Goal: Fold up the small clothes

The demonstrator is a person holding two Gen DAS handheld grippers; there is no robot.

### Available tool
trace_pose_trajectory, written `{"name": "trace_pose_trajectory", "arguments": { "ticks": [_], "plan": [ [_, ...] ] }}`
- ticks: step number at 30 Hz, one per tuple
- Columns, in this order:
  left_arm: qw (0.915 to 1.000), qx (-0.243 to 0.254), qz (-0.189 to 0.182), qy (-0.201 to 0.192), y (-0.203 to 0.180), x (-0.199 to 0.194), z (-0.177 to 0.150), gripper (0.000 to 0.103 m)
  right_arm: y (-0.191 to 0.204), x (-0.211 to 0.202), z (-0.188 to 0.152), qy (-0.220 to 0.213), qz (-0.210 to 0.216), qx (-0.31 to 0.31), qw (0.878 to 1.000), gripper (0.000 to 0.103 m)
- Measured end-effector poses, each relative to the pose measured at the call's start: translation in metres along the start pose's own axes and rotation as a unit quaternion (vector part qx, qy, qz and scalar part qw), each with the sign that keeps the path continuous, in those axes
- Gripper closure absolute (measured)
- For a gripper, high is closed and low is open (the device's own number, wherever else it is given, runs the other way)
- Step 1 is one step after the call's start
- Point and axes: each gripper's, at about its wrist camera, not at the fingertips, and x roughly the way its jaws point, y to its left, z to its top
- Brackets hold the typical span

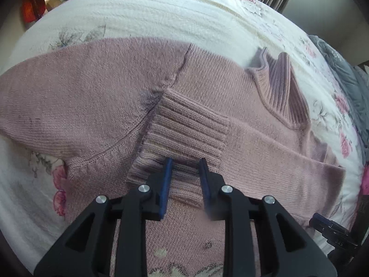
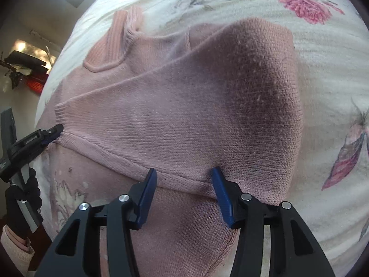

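- one pink knitted sweater [image 1: 96, 97] lies spread on a bed, over one white quilt [image 1: 161, 11] printed with pink flowers; its ribbed turtleneck collar [image 1: 283, 85] stands up at the far right in the left wrist view and at the far left in the right wrist view.
- two sleeves are in view: one is folded across the body, its ribbed cuff [image 1: 184, 133] lying near the middle of the chest; the other sleeve [image 1: 46, 92] stretches out flat to the left in the left wrist view.
- the left gripper [image 1: 185, 161] hangs just over the near edge of the cuff, its two blue-padded fingers [image 1: 166, 184] a modest gap apart, with ribbed knit showing between them; whether the tips pinch the cloth cannot be told.
- the right gripper [image 2: 183, 173] sits at the folded sleeve's near hem, its two blue fingers [image 2: 222, 194] spread wide and nothing held between them; the tips lie on or just above the knit.
- in the right wrist view the left gripper appears at the left edge, held by a hand in a dark glove [image 2: 20, 198], its tip at the cuff end of the folded sleeve.
- a pale embroidered motif [image 2: 66, 198] shows on the sweater's front, near the lower left of that view.
- one grey cloth [image 1: 346, 69] lies at the bed's far right edge in the left wrist view.
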Motion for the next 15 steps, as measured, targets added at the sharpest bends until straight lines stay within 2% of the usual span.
{"name": "trace_pose_trajectory", "arguments": {
  "ticks": [3, 5, 7, 9, 12, 15],
  "plan": [
    [0.9998, 0.019, 0.000, -0.001, -0.003, -0.001, 0.002, 0.078, 0.004, -0.001, 0.001, 0.000, -0.011, 0.005, 1.000, 0.051],
    [0.9997, 0.012, -0.020, 0.001, 0.003, -0.013, 0.003, 0.078, 0.012, -0.010, 0.001, -0.003, -0.016, 0.001, 1.000, 0.051],
    [0.9993, 0.003, -0.036, -0.009, 0.019, -0.034, 0.001, 0.068, 0.026, -0.024, -0.004, -0.018, -0.001, -0.007, 1.000, 0.051],
    [0.9992, -0.003, -0.034, -0.021, 0.046, -0.056, -0.005, 0.044, 0.045, -0.037, -0.011, -0.029, 0.013, -0.020, 0.999, 0.050],
    [0.9993, -0.020, -0.009, -0.032, 0.100, -0.081, -0.016, 0.042, 0.078, -0.046, -0.024, -0.035, 0.024, -0.045, 0.998, 0.047],
    [0.9975, -0.062, 0.016, -0.029, 0.165, -0.094, -0.019, 0.042, 0.109, -0.042, -0.037, -0.030, 0.034, -0.063, 0.997, 0.045]
  ]
}}
